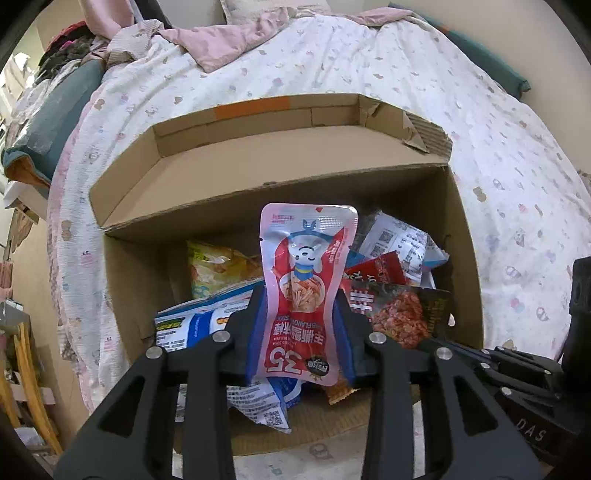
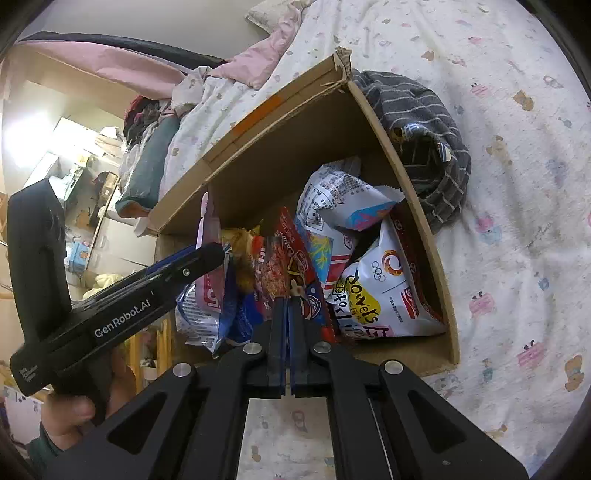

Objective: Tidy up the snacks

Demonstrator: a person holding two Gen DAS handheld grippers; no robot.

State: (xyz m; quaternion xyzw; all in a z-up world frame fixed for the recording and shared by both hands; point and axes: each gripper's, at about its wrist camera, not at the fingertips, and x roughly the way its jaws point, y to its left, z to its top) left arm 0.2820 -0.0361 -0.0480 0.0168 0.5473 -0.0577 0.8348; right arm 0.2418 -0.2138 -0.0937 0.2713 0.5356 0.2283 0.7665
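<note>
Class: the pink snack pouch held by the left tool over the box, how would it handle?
The pink pouch stands upright above the left tool, so probably fairly stiff. It looks thin, likely light. Its glossy film may slip.

Background's pretty messy tbh. A bed (image 1: 424, 74) with a white cartoon-print sheet is taking up most of both views, and a pink blanket (image 1: 221, 44) is lying crumpled near the pillow (image 1: 258, 9). A dark striped garment (image 2: 424, 136) is sitting bunched up on the sheet, and clothes (image 2: 147, 110) are piling up beside the bed.
</note>
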